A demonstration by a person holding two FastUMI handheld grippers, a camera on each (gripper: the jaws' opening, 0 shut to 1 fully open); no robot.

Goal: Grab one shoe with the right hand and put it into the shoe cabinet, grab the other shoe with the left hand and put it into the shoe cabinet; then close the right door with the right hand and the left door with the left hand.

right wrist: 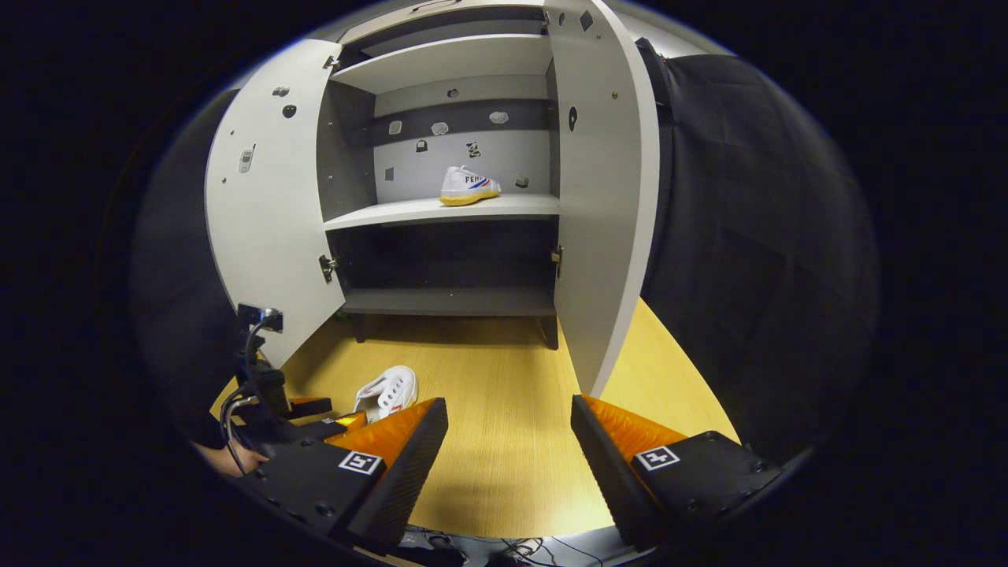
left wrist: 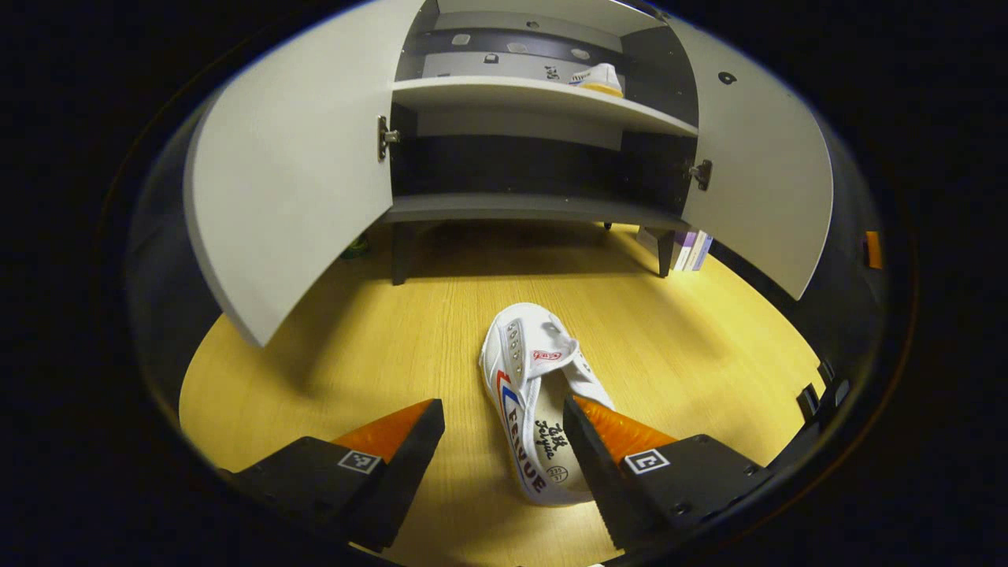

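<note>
A white canvas shoe (left wrist: 529,394) lies on the wooden floor, heel toward me. My left gripper (left wrist: 504,425) is open just above its heel end, the right finger over the shoe's opening, not gripping it. The shoe cabinet (left wrist: 535,142) stands ahead with both doors open. A second white shoe (left wrist: 598,79) rests on the middle shelf (left wrist: 488,93), to the right. In the right gripper view my right gripper (right wrist: 509,429) is open and holds nothing, above the floor in front of the cabinet (right wrist: 449,228). The shelved shoe (right wrist: 468,187) and the floor shoe (right wrist: 387,392) appear there, with the left gripper (right wrist: 315,417) beside that shoe.
The left door (left wrist: 291,173) and right door (left wrist: 756,173) swing out toward me. Some books (left wrist: 691,250) stand by the cabinet's right leg. The bottom shelf (right wrist: 449,301) holds nothing. A hand (right wrist: 228,457) and cables show at the lower left of the right gripper view.
</note>
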